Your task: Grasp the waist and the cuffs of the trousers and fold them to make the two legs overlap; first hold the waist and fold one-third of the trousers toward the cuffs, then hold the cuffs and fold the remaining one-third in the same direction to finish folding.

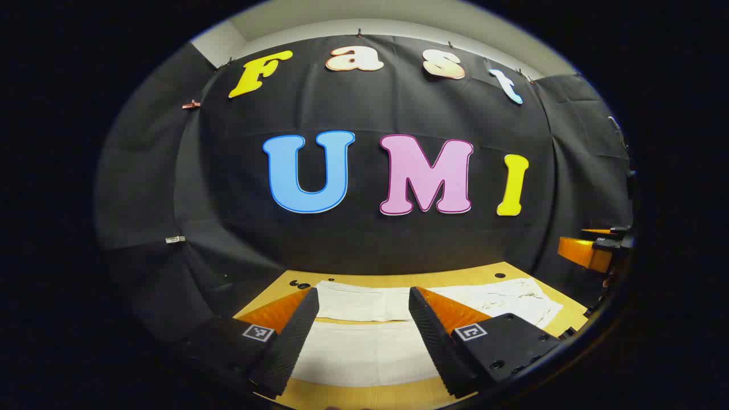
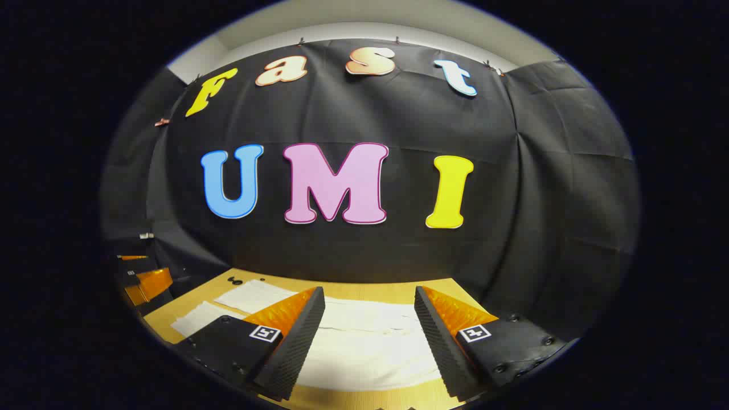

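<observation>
Trousers (image 1: 364,336) lie flat on the wooden table (image 1: 455,280), white cloth spread sideways across it, two legs side by side with a strip of table showing between them in the left gripper view. The more rumpled end sits off to the right there (image 1: 512,299); I cannot tell whether it is the waist or the cuffs.

My left tongs (image 1: 361,324) are spread wide, nothing between the fingers, hovering above the near leg and aimed toward the booth wall. My right tongs (image 2: 370,327) are likewise spread and empty, held over the trousers (image 2: 370,347) further along the same near edge. In the right gripper view the left tongs show far off at the left edge (image 2: 145,282).

Both pairs are held apart along the length of the garment, I judge so that each can take one end of the near leg and carry it over onto the far leg. No fold made yet, by my reading: legs not overlapped, thirds not started. Next move calls for lowering and pinching the near edge at both ends together, else the cloth skews.
</observation>
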Demonstrator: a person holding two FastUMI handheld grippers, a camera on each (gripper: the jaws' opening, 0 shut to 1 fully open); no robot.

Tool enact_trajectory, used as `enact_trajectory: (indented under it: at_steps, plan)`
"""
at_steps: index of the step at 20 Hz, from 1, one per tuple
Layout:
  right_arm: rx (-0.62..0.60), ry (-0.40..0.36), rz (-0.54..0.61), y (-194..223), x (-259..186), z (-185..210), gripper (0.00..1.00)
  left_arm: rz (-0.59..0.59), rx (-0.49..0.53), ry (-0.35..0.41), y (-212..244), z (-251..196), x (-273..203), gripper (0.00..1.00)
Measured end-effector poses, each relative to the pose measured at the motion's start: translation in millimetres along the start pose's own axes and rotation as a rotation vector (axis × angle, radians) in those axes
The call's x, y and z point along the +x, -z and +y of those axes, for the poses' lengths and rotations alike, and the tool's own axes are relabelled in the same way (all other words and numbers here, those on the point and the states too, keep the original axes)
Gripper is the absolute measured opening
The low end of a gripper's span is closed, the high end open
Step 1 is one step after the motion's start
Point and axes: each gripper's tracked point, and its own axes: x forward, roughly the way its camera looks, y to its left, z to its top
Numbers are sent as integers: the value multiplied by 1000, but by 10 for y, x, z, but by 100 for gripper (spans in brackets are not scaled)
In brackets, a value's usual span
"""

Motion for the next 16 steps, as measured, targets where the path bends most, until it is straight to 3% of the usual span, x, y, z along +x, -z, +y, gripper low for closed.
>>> enact_trajectory:
  at_steps: [5, 8, 16]
  plan:
    - [-12, -33, 16, 150, 444, -278, 97, 2, -29, -26, 59, -225, 304, 99]
    - [-21, -4, 22, 160, 506, -392, 97, 10, -11, -7, 56, -242, 385, 99]
    - [-36, -54, 39, 284, 428, -194, 98, 31, -12, 12, 132, -222, 470, 99]
